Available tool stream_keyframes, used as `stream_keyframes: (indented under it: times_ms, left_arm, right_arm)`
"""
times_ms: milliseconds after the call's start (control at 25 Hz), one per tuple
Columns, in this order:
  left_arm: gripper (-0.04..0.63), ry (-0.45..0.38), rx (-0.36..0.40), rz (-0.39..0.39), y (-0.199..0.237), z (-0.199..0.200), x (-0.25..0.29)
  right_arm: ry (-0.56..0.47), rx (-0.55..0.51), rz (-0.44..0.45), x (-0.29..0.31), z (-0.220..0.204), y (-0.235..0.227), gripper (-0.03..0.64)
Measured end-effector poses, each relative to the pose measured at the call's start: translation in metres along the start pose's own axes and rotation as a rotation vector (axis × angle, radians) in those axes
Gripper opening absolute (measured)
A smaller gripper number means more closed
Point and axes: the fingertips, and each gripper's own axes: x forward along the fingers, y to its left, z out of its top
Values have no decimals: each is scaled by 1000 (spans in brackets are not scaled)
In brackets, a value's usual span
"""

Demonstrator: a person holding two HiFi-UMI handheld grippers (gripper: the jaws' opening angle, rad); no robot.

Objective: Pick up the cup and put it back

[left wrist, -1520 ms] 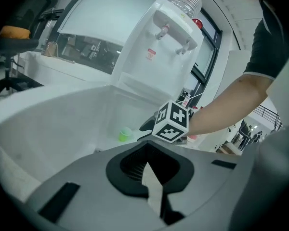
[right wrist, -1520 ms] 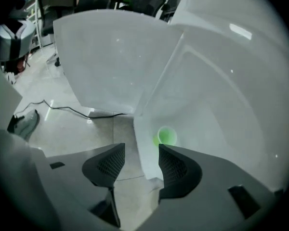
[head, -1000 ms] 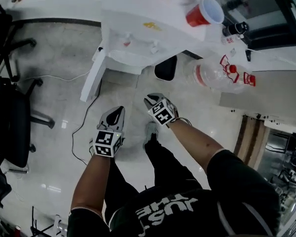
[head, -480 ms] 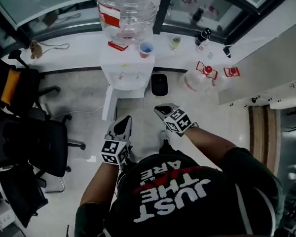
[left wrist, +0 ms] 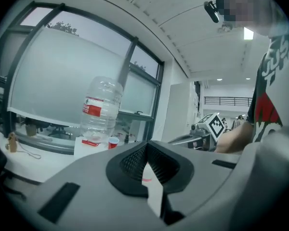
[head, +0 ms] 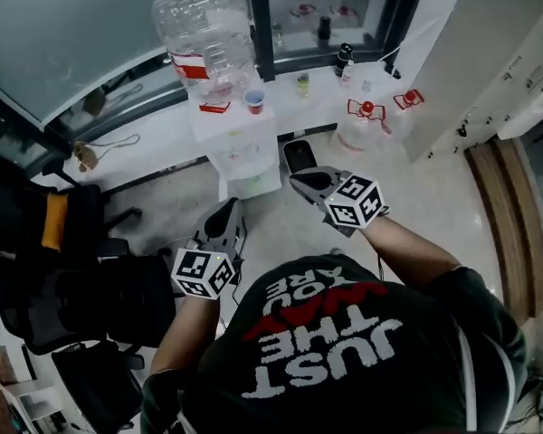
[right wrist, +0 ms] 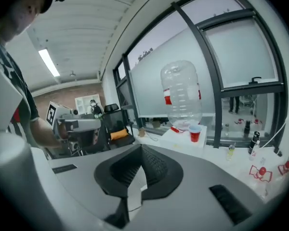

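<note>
Both tools are hanging in the air well short of the cup (head: 254,101), which is standing upright on the top of the white water dispenser (head: 244,147), just beside the foot of the large upturned water bottle (head: 204,30). The left tool (head: 228,213) is holding its jaws together with nothing between them. The right tool (head: 300,180) has just been closing its jaws, and they are now meeting on nothing. In the left gripper view the tool's own grey body is cutting off the cup's base. The right gripper view is showing the cup whole, with its rim open and apart from the bottle. From the head view the person's dark shirt (head: 335,360) is hiding the floor beneath and both forearms in part. The dispenser's front is too small for its taps to be made out. Pale floor (head: 281,220) is lying open between the tools and the dispenser. Black office chairs (head: 81,287) are crowding the left side, and a black bin (head: 298,155) is sitting just beside the dispenser's right edge. Small bottles (head: 344,59) are lining the white worktop (head: 154,138) under the window, well apart from the cup.
</note>
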Motion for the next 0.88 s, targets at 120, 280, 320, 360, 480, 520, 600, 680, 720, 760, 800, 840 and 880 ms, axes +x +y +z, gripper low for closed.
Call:
stream_keyframes:
  times_ms: [120, 280, 320, 360, 480, 520, 600, 680, 720, 760, 800, 840, 880]
  left_arm:
    - [0, -22, -31, 11, -14, 11, 1]
    - [0, -53, -49, 29, -37, 18, 11]
    - [0, -62, -60, 35, -42, 18, 13]
    - [0, -69, -68, 44, -45, 19, 15]
    - [0, -71, -77, 83, -47, 20, 19]
    - [0, -68, -85, 96, -47, 20, 19]
    - [0, -63, -93, 116, -46, 20, 21]
    - [0, -61, -88, 131, -43, 20, 22]
    - [0, -63, -90, 137, -41, 20, 22]
    - [0, -65, -93, 142, -39, 20, 22]
    - [0, -66, -97, 146, -38, 19, 22]
    - [0, -66, -97, 148, -36, 19, 22]
    - [0, -66, -97, 149, -36, 19, 22]
  right_arm:
    - [-49, -29, 17, -21, 27, 6, 34]
    - [-72, -60, 32, -54, 43, -6, 34]
    - [-70, -61, 37, -62, 44, -9, 34]
    - [-70, -61, 43, -69, 45, -13, 34]
    - [-75, -56, 63, -81, 45, -21, 32]
    - [-77, -51, 70, -84, 44, -23, 32]
    - [-79, -45, 80, -88, 41, -27, 32]
    - [-79, -46, 86, -87, 40, -30, 32]
    - [-79, -47, 89, -86, 39, -31, 32]
    - [-78, -49, 93, -84, 39, -32, 32]
    - [-79, -51, 96, -82, 39, -32, 32]
    - [-80, -52, 99, -80, 40, -32, 32]
    - [-82, -53, 100, -78, 40, -32, 32]
